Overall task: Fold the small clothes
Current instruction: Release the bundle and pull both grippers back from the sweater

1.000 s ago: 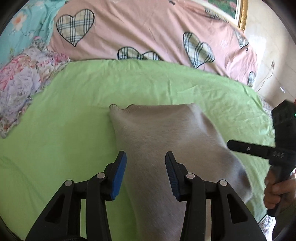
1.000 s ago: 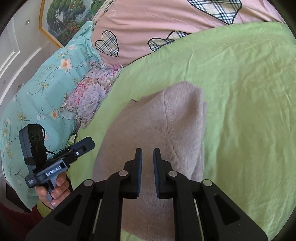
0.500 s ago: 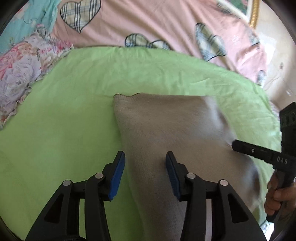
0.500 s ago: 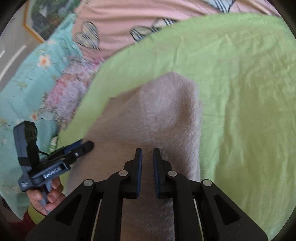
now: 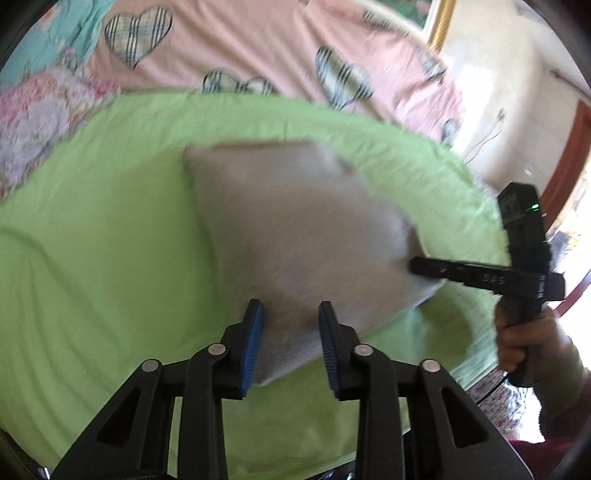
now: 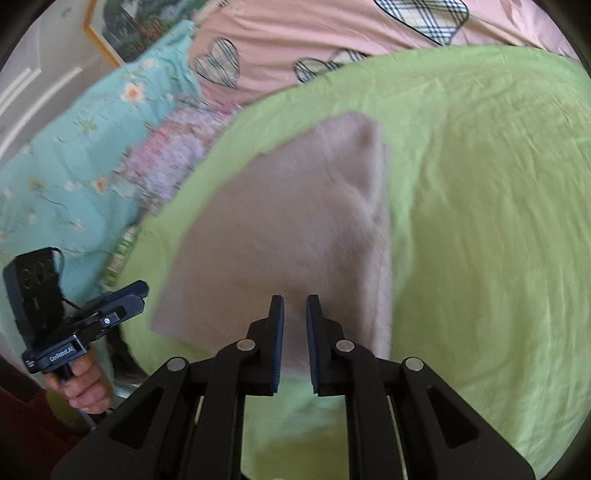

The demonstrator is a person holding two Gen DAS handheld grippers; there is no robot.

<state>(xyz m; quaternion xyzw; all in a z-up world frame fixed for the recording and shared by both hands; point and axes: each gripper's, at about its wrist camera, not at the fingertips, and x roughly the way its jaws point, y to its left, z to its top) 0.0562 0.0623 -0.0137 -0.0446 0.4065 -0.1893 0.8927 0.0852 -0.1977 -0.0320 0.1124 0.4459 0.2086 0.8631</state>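
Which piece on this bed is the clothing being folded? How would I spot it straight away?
Start at the bright green sheet that covers the bed, below the pink heart-print quilt. In the sheet's middle lies a folded beige-grey knit garment. It is the only plain, fuzzy, unpatterned fabric there; the bedding around it is flowered or plaid-hearted.
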